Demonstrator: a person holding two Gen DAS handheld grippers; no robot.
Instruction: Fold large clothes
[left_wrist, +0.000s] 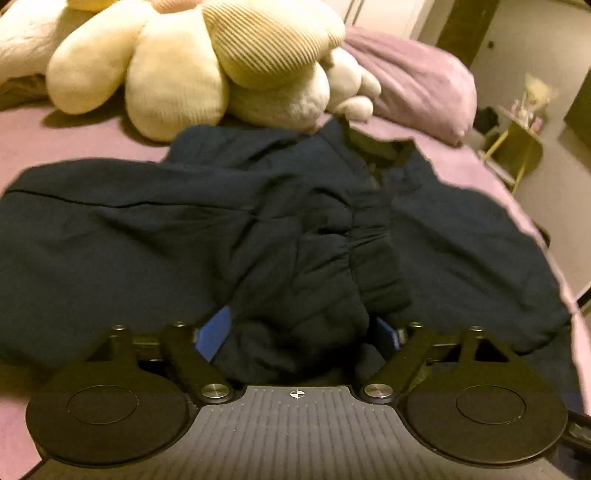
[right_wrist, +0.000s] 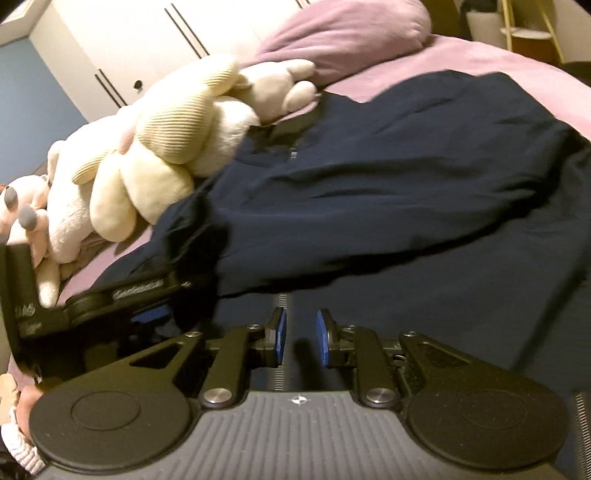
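Note:
A large dark navy jacket lies spread on a pink bed. One sleeve with a ribbed cuff is folded across its front. My left gripper has its blue pads wide apart with the bunched sleeve fabric between them; the jaws stand open around it. In the right wrist view the jacket fills the middle, and my right gripper hovers just above its front zipper line with a narrow gap between the blue pads and nothing in them. The left gripper shows at the left, holding the sleeve cuff.
A heap of cream plush toys sits at the jacket's collar end. A pink pillow lies at the far right. A white wardrobe stands beyond the bed. A small yellow-legged stand is beside the bed's right edge.

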